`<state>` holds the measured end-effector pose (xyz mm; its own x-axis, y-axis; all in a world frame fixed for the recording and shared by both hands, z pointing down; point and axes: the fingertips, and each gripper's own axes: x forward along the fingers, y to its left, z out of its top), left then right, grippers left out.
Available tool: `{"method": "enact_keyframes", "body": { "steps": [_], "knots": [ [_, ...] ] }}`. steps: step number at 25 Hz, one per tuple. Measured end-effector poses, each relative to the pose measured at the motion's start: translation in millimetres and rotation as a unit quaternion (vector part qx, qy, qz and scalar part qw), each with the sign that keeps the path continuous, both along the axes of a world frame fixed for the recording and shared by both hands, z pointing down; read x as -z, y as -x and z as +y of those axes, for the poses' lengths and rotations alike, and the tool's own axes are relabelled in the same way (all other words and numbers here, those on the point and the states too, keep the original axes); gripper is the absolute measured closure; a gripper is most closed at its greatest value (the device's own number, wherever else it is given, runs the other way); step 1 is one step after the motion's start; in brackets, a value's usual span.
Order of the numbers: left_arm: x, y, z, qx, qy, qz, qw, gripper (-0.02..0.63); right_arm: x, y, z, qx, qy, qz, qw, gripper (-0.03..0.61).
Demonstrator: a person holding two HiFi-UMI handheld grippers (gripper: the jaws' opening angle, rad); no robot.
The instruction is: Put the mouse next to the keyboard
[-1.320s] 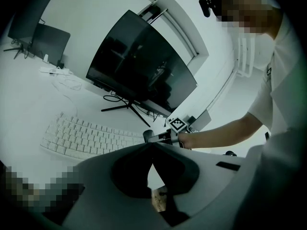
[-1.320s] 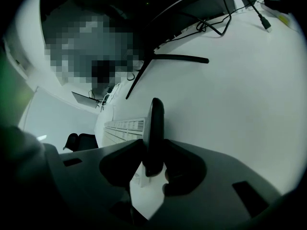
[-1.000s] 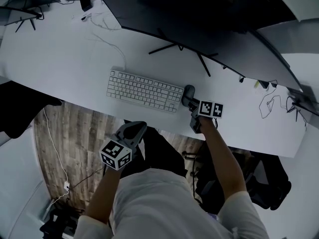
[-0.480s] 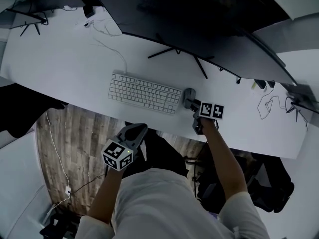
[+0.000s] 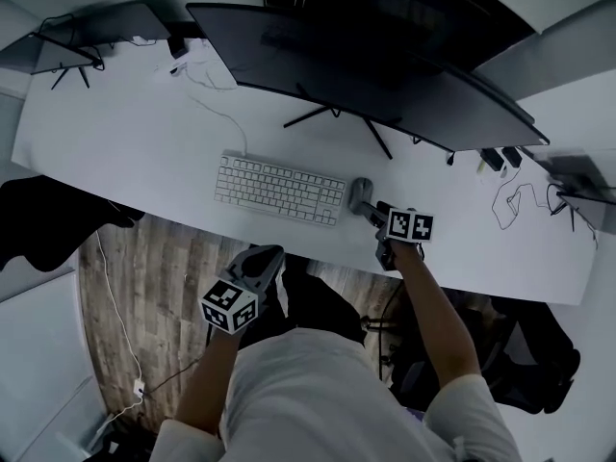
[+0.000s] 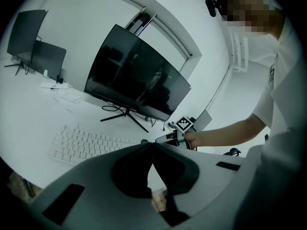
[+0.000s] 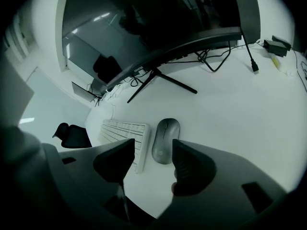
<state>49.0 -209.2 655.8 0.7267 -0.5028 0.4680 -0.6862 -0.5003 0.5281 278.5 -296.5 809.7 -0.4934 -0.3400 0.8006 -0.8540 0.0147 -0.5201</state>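
The right gripper (image 7: pixel 152 163) has its jaws spread wide, with nothing pinched between them. In the right gripper view the mouse (image 7: pixel 165 139) lies flat on the white desk (image 7: pixel 230 104) just ahead of the gap. Its near end reaches in between the two tips, and it sits closer to the right-hand jaw than to the left-hand one. The tip of the right-hand jaw overlaps the mouse's edge in that view, so I cannot tell whether the two touch there. The left-hand jaw stands clear of the mouse.

The keyboard (image 7: pixel 122 132) lies ahead of the left-hand jaw. Its short end is just beside the mouse, and the mouse's long axis runs along that end. Further ahead of the jaws, the stand of a curved monitor (image 7: pixel 158 23) rests on the desk.

The left gripper (image 6: pixel 152 146) has its jaws pressed together, tips meeting, with nothing between them. It is held off the desk's near edge. The keyboard lies ahead of it and to the left, and the mouse is well ahead of its tips, beside the right gripper.
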Motion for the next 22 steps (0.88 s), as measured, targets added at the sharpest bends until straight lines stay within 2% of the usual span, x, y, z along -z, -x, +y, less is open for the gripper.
{"method": "enact_keyframes", "body": {
  "steps": [4,8,12,16,22],
  "knots": [
    [9,5,3,-0.005,-0.012,-0.004,0.9999,0.597,22,0,7,-0.001,-0.025,0.002,1.000,0.362],
    [17,14,14,-0.013,-0.017,-0.008,0.9997,0.597,46,2,25,-0.002,-0.046,0.013,0.999,0.443],
    [19,26,29,-0.025,-0.019,-0.012,0.9994,0.597,69,11,47,0.005,-0.070,0.029,0.997,0.488],
    [24,39,48,-0.037,-0.028,-0.008,0.9989,0.597,93,25,71,-0.001,-0.098,0.031,0.995,0.499],
    [36,66,79,-0.053,-0.045,0.001,0.9976,0.597,125,44,118,-0.035,-0.134,0.034,0.990,0.522]
  ]
}}
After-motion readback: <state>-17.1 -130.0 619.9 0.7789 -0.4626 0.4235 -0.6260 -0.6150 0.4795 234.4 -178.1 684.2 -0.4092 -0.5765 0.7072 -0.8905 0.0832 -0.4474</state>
